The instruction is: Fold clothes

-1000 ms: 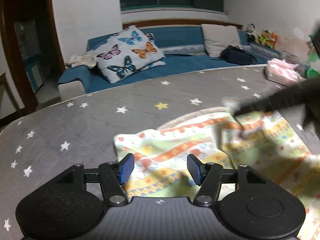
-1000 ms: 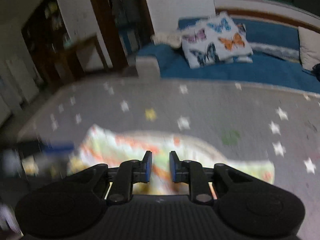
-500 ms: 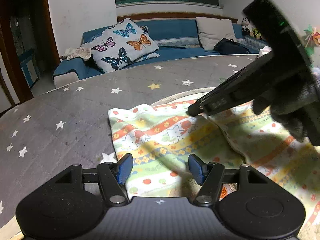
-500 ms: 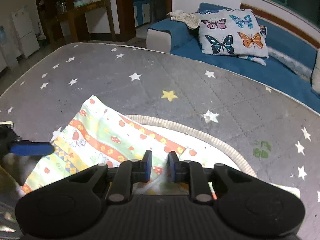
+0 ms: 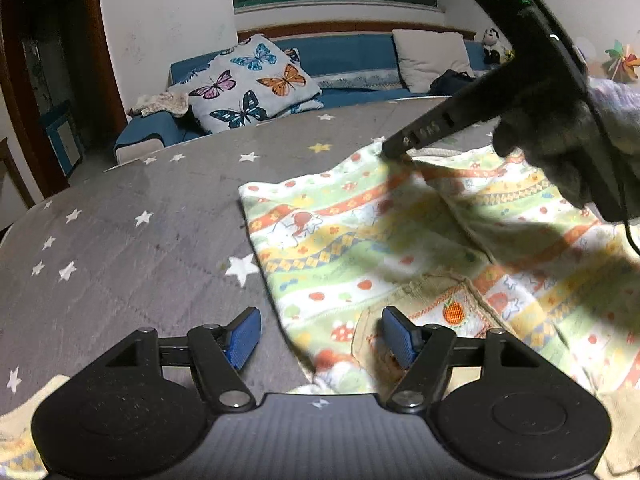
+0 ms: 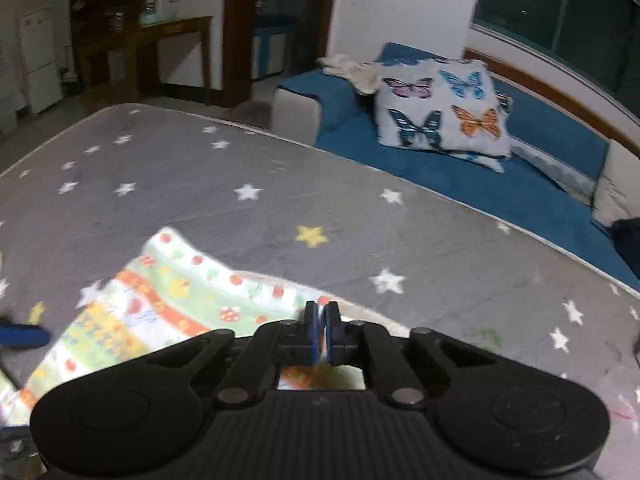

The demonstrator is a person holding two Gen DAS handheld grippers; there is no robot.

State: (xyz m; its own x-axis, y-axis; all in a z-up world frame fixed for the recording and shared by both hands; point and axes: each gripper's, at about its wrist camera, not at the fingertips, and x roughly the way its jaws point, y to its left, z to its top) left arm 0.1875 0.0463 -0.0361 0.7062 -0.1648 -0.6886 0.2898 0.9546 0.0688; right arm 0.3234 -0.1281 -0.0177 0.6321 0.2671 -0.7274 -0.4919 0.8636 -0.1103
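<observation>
A child's garment with coloured stripes and cartoon prints lies spread on the grey star-patterned mattress. My left gripper stands open over the garment's near corner, and the hem lies between its blue pads without being pressed. My right gripper, held by a gloved hand, has its tip on the garment's far edge, with a crease running from it. In the right wrist view the right gripper is shut on that edge of the garment.
A blue sofa runs along the mattress's far side with a butterfly pillow, a beige cushion and a dark bag. A wooden table and a doorway stand at the left in the right wrist view.
The right gripper's pads closed together on the garment's far edge and the gripper rolled. The left gripper moved over the garment's near corner, its pads slightly wider apart.
</observation>
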